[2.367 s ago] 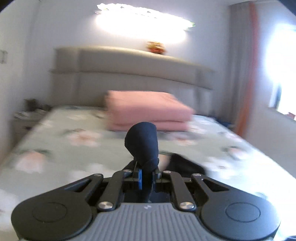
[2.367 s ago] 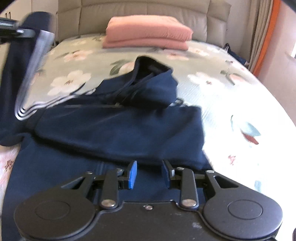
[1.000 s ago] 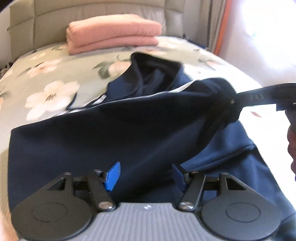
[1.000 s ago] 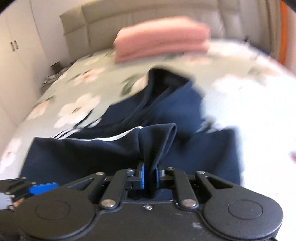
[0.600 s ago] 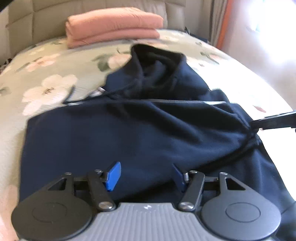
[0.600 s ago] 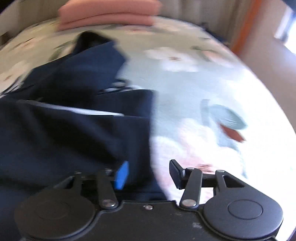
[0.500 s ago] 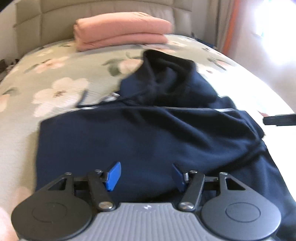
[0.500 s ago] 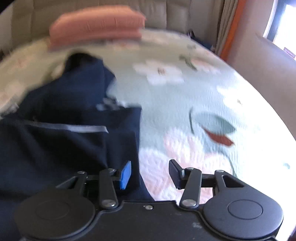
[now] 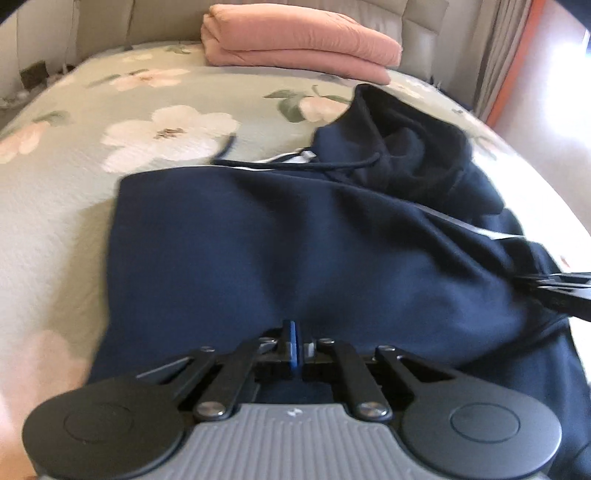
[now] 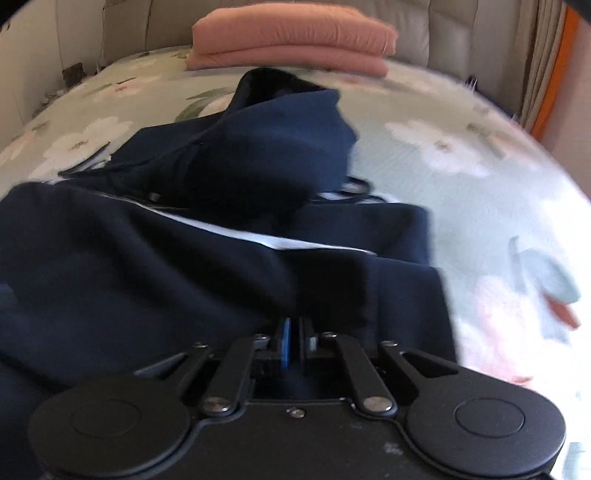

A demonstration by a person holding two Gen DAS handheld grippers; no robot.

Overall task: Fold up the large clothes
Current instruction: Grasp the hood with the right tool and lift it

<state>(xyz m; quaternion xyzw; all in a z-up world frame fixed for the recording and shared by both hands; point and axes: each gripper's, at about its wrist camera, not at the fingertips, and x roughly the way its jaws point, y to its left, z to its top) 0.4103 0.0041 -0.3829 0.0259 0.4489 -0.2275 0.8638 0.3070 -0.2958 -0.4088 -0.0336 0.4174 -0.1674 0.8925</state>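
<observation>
A navy blue hoodie [image 9: 295, 240] lies on the flowered bedspread [image 9: 74, 184], sleeves folded over the body, hood [image 9: 406, 147] toward the headboard. My left gripper [image 9: 295, 345] is shut on the near hem of the hoodie. My right gripper [image 10: 293, 341] is shut on the hoodie's near edge [image 10: 221, 277] further right; it also shows in the left wrist view [image 9: 554, 291] at the right edge. The hood [image 10: 280, 140] and a white stripe [image 10: 258, 236] show in the right wrist view.
A folded pink blanket [image 9: 299, 40] lies by the padded headboard [image 9: 110, 22]; it also shows in the right wrist view [image 10: 291, 40]. Curtains with an orange edge [image 9: 506, 66] hang at the right. The bed's right edge [image 10: 535, 258] is near the hoodie.
Both grippers were open half a second ago over the hoodie; now both have shut on its near edge. Earlier each laid a sleeve across the body.
</observation>
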